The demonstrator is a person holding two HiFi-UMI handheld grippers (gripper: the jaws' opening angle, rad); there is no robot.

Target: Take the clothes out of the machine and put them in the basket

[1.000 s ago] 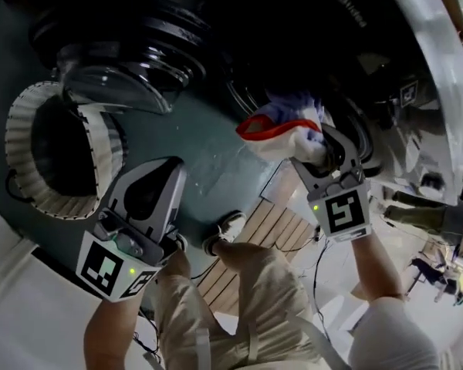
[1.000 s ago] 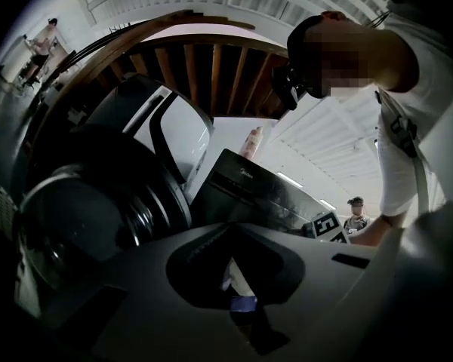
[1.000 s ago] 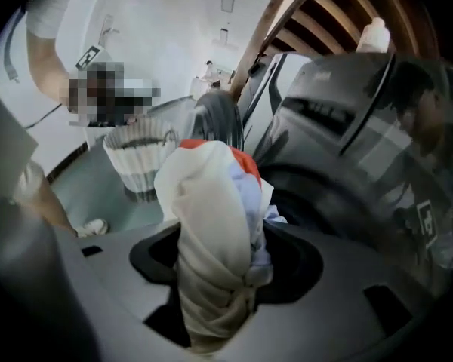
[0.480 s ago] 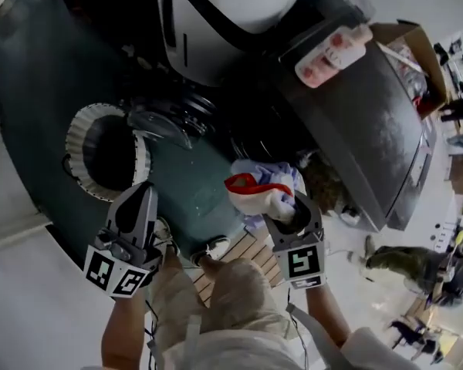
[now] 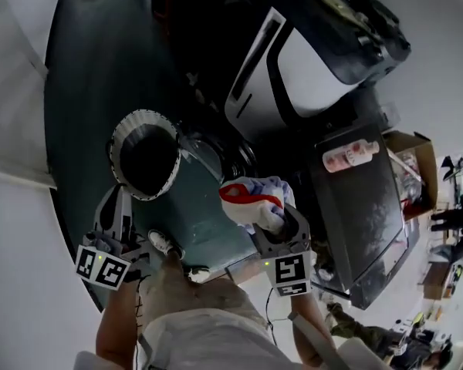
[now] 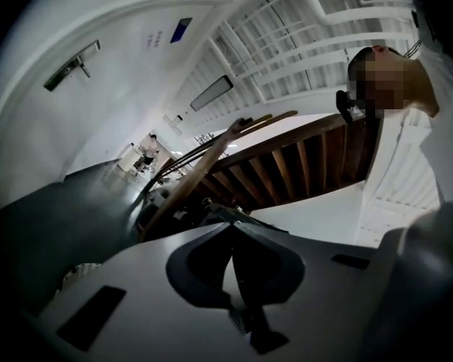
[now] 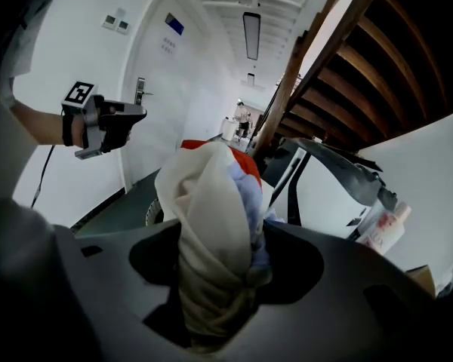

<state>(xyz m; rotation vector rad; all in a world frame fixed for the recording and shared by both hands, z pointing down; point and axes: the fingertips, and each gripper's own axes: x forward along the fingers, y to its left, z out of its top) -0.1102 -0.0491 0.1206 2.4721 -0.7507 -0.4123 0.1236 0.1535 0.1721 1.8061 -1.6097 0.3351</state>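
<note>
Gripping a bunched-up wad of clothes (image 5: 251, 199), the right gripper (image 5: 276, 220) is hanging in mid-air over the dark teal floor (image 5: 85, 91). Its jaws are standing partway apart and pinching the fabric from both sides. The bundle is looking mostly cream-white with a red band and some pale blue-purple bits, and it's poking out past the jaw tips.

So the clothes are sitting clear of the machine but not in the basket (image 5: 143, 115). That white slatted basket is standing on the floor off to the left of the bundle, not touching it. It's showing only dark inside from the head view, so I can't tell what's in there.

The left gripper (image 5: 122, 199) is hovering just by the basket's lower edge, jaws pressed together with nothing between them.

To the right of the bundle, a dark-topped machine (image 5: 363, 214) is carrying a pink and white bottle (image 5: 351, 155) lying on its side, with a cardboard box (image 5: 413, 156) just beyond it. A white appliance with dark trim (image 5: 301, 68) is showing further up. The person's beige trousers (image 5: 193, 322) and one shoe (image 5: 163, 243) are filling the bottom of the head view.
</note>
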